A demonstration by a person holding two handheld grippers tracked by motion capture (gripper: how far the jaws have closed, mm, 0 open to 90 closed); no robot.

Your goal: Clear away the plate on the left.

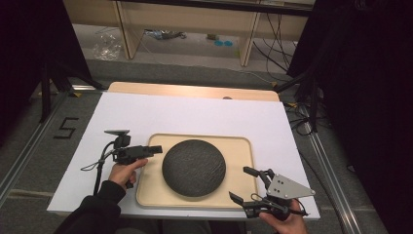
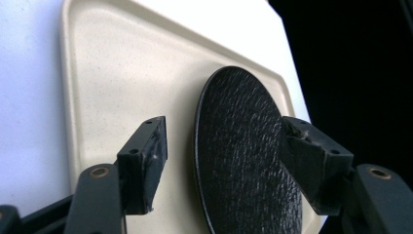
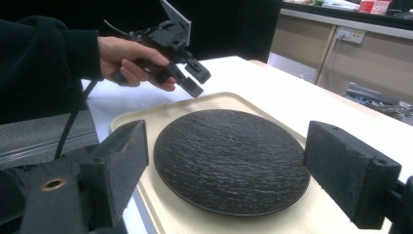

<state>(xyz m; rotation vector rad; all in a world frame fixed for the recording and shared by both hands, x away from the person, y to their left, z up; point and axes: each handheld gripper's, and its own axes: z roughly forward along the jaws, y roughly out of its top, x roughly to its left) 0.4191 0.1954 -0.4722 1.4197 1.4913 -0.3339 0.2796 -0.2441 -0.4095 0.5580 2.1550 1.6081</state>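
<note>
Dark plate (image 1: 194,167), round with a rough, rippled surface, lies flat in the middle of the cream tray (image 1: 242,146), ahead of my left gripper (image 1: 155,149) and just beyond the tips of my right gripper (image 1: 239,184). In the left gripper view the plate's near edge is cut off at the bottom and partly hidden behind my right-hand jaw. My left gripper hangs above the tray's left rim, clear of the plate, jaws spread wide with nothing between them. My right gripper rests low at the tray's near right corner, jaws wide apart and empty. Under the tray lies the white board (image 1: 195,112).
</note>
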